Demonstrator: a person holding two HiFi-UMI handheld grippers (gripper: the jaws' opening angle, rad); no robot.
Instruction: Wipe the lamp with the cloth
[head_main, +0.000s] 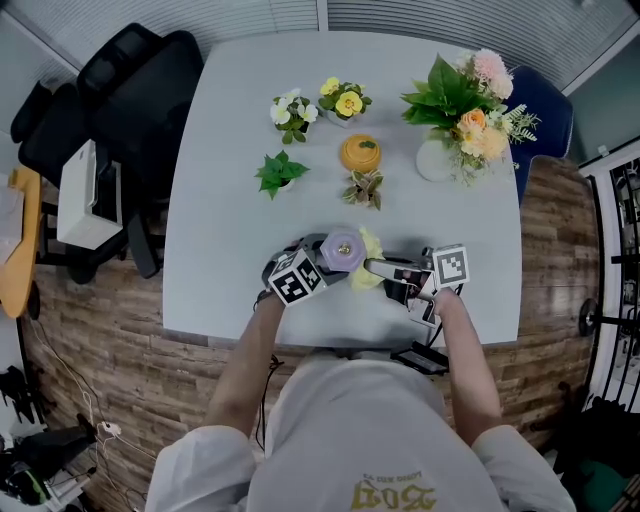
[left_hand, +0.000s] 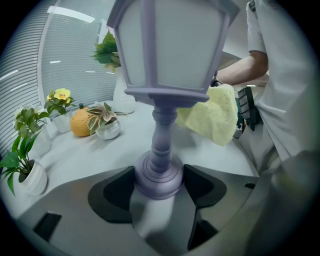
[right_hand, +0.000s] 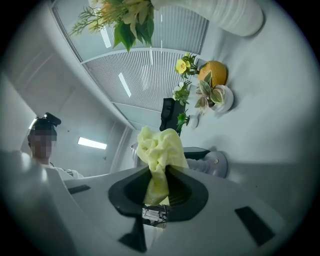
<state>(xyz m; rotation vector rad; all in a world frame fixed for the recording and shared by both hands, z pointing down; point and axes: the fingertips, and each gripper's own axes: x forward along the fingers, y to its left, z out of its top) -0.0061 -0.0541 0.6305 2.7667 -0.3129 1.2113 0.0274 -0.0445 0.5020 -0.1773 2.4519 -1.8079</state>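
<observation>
Pale table underneath. Left gripper clamps the lavender lamp by its base. Right gripper pinches the yellow cloth, bunched ahead of its jaws beside the lamp.

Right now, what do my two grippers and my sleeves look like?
The left gripper and right gripper match: grey bodies and black curved jaw pads. Each carries a white cube with black square markers. You wear a white short-sleeved shirt with yellowish print on the front.
</observation>
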